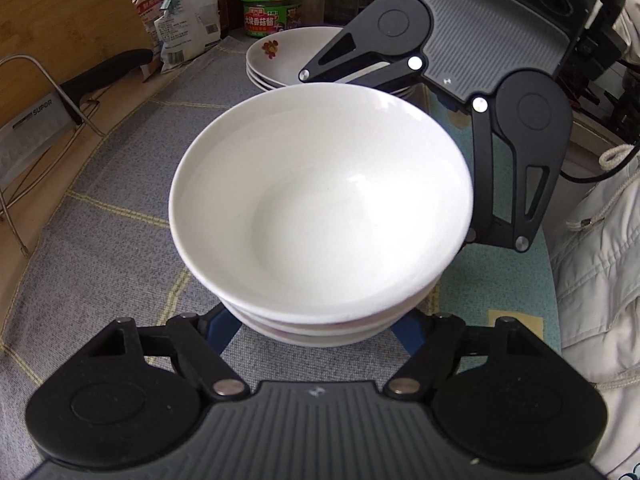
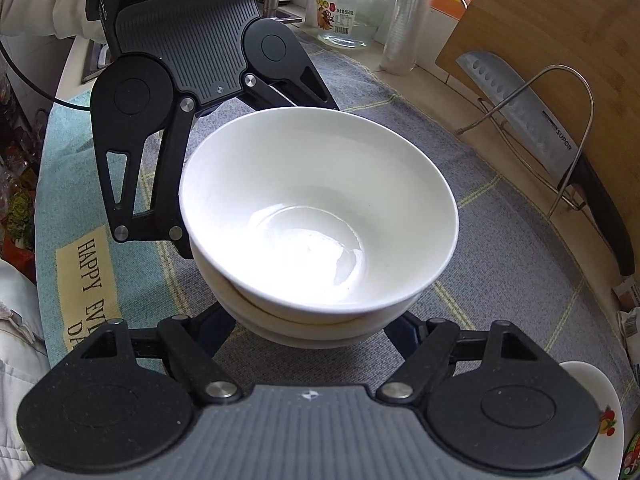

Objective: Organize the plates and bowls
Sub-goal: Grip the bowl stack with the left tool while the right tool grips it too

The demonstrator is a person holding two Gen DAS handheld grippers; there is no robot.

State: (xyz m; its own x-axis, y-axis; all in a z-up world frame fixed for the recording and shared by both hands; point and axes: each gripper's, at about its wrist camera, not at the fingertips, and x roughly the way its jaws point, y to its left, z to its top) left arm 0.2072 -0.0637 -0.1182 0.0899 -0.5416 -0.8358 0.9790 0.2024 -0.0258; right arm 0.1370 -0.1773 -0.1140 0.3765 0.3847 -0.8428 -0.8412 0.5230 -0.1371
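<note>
Left gripper (image 1: 316, 332) and right gripper (image 2: 312, 332) face each other from opposite sides, both tilted downward. Jaws on each spread wide; fingertips hidden, contact cannot be confirmed. White sleeves behind both.

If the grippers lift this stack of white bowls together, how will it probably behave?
The bowl stack looks glazed and glossy, so it is probably slippery against the gripper fingers. The top bowl sits slightly askew in the one below, so it may shift or rattle if tilted. Several ceramic bowls together are likely heavy and would chip if dropped on the cloth.
</note>
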